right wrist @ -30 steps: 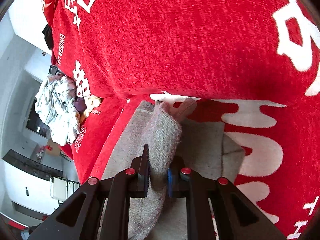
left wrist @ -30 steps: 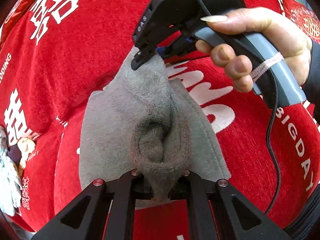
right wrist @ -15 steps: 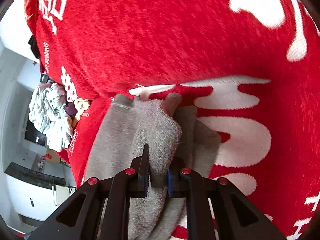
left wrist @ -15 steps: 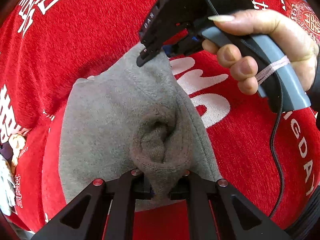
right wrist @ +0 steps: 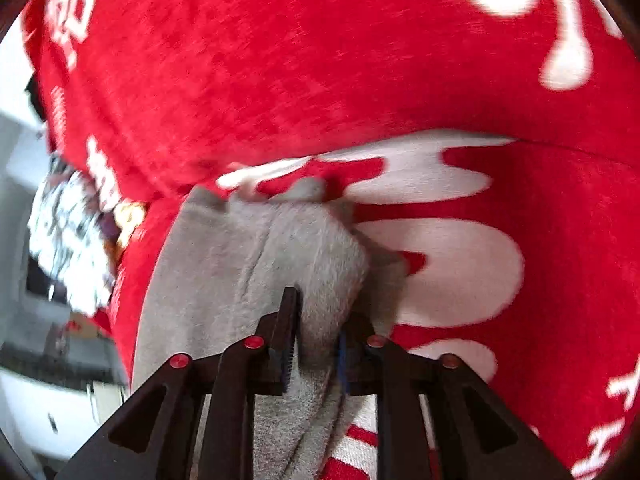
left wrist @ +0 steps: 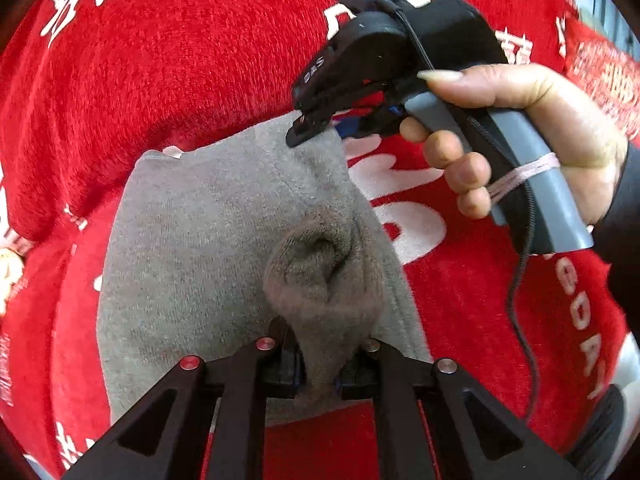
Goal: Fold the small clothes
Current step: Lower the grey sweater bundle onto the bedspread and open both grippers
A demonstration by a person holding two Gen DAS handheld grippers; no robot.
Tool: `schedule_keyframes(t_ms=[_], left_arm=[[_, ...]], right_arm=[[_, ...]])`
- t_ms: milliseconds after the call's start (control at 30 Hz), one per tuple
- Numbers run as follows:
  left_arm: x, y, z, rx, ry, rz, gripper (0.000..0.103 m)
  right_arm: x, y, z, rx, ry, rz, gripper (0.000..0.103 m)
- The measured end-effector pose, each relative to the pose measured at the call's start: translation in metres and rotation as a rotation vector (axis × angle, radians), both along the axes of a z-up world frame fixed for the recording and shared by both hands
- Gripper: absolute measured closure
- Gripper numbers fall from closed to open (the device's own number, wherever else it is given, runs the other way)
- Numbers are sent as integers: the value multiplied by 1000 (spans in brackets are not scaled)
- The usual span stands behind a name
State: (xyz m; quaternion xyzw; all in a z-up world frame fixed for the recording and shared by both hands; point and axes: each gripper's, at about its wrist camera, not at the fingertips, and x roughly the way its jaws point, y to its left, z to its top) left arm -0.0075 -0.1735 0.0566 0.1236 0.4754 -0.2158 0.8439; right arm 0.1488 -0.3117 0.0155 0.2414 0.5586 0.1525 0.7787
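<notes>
A small grey fleece garment (left wrist: 200, 240) lies on the red blanket (left wrist: 160, 80). My left gripper (left wrist: 320, 364) is shut on its near edge, and the cloth bunches into a puckered fold just above the jaws. My right gripper (left wrist: 320, 128), held by a person's hand (left wrist: 520, 120), is at the garment's far right corner. In the right wrist view the right gripper (right wrist: 318, 344) has its jaws opening. A thick fold of the grey garment (right wrist: 224, 264) is still between them, and the pads look loose on it.
The red blanket (right wrist: 360, 60) carries white lettering and rises in a soft ridge behind the garment. A pile of patterned clothes (right wrist: 68, 240) lies at its left edge, with the room floor beyond. A black cable (left wrist: 520, 300) hangs from the right gripper's handle.
The right gripper came down with the far corner, so the garment lies flatter and wider on the blanket. Its jaws have parted slightly. The left gripper keeps its grip.
</notes>
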Motion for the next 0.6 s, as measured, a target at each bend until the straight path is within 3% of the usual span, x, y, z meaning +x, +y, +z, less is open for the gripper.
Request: schedule_keyframes(t_ms=[33,67,100,133,167,233,367,467,600], left_arm=[[-2,6,4,-44,8,-4,93],[-5,11,8,-75,16,-9,86],[-9,18,12,-123,31,-22,57],[-12,23,14,-160,37,-25,21],[-19,34,20,-205,11,2,11],[-33,48,28,-238,-43,25,8],[-57,74,39,-255,-70,-27,8],[-57,103,44,-213,-127,37,8],[-35,144,39,-238,-93,187,8]], right_arm=[[-1,-6,2,-10,12,-44,50],[-4,-13,6,-9,17,-85,44],[-9,-20,11,4,12,-117,41],[-15,-24,17,13,1,-136,41],[-22,-26,23,17,-14,-140,41],[-38,-23,38,12,-47,-117,41],[-77,2,68,-5,-135,-32,41],[-107,25,81,-28,-177,42,39],[-150,55,81,-69,-219,99,39]])
